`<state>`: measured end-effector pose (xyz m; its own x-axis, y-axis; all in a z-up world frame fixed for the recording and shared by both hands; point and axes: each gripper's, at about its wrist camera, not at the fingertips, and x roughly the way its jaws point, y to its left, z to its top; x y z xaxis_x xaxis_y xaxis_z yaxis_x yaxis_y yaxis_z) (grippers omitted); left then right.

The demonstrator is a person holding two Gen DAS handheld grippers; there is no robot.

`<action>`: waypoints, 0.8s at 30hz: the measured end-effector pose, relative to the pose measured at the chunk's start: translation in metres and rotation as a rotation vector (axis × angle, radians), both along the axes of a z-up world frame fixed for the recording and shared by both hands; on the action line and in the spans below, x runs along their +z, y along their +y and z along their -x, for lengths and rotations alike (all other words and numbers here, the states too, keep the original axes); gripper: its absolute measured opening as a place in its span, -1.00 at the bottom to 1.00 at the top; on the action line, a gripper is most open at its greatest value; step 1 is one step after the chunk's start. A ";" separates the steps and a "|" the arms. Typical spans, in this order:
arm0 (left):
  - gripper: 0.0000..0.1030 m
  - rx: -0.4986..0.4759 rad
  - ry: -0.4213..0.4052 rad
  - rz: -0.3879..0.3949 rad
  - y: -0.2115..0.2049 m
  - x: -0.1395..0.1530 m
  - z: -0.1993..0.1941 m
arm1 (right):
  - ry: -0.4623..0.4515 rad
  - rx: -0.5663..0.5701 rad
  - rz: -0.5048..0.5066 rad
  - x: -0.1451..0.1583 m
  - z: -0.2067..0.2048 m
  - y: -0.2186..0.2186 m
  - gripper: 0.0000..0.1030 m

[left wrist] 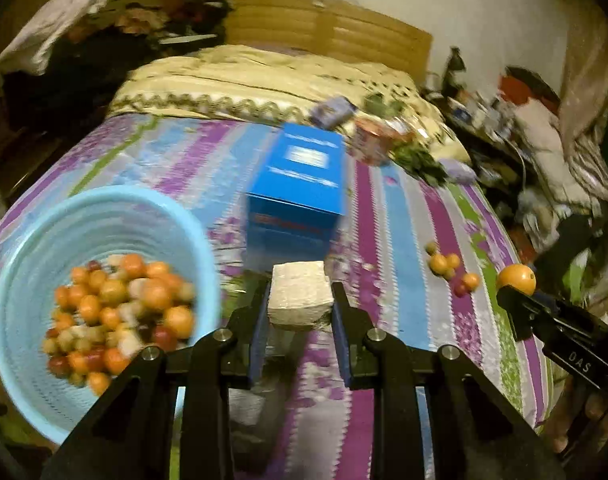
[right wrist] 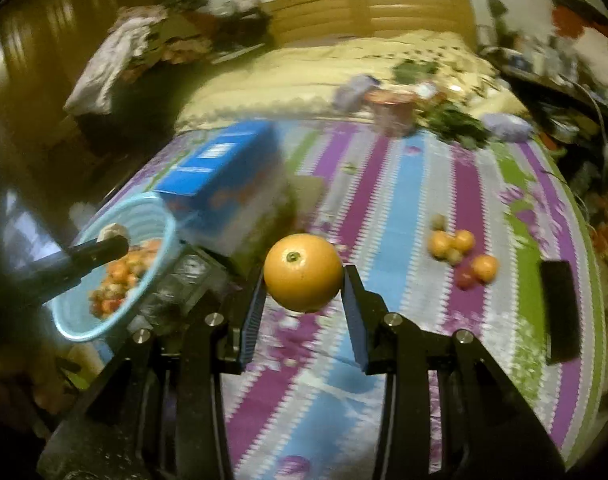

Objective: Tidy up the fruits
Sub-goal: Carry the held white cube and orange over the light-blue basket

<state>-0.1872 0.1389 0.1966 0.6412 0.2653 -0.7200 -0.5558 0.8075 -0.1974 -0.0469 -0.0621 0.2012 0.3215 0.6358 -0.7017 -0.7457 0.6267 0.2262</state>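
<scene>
My left gripper (left wrist: 300, 300) is shut on a pale whitish fruit (left wrist: 299, 300) and holds it above the striped bedspread, just right of a light blue basket (left wrist: 36, 232) full of small orange and red fruits (left wrist: 116, 308). My right gripper (right wrist: 304, 276) is shut on a large orange (right wrist: 303, 271), also above the bed; it also shows at the right of the left wrist view (left wrist: 516, 279). A small pile of loose fruits (right wrist: 461, 254) lies on the bedspread to the right. The basket shows in the right wrist view (right wrist: 84, 330) at the left.
A blue carton (left wrist: 300, 184) stands on the bed behind the basket. A pink tub (right wrist: 393, 114), leafy greens (right wrist: 457, 122) and bags lie further back. A dark flat object (right wrist: 559, 308) lies near the right bed edge. Clutter borders both sides.
</scene>
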 end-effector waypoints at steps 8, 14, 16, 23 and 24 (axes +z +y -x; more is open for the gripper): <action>-0.43 0.106 -0.031 0.018 0.044 0.007 0.060 | -0.033 0.114 0.016 0.017 0.036 0.060 -0.25; -0.43 0.164 -0.036 0.019 0.071 0.010 0.094 | -0.033 0.197 0.025 0.022 0.063 0.102 -0.25; -0.43 0.184 -0.038 0.025 0.080 0.011 0.107 | -0.029 0.227 0.030 0.022 0.072 0.116 -0.25; -0.43 0.251 -0.029 0.055 0.113 0.004 0.139 | -0.020 0.319 0.060 0.022 0.098 0.159 -0.25; -0.43 0.260 -0.026 0.060 0.118 0.002 0.143 | -0.020 0.330 0.067 0.021 0.102 0.165 -0.25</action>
<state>-0.3304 0.2566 0.1988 0.5755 0.3812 -0.7235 -0.7372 0.6248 -0.2572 -0.1490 0.1031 0.2226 0.1199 0.6607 -0.7410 -0.9147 0.3636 0.1762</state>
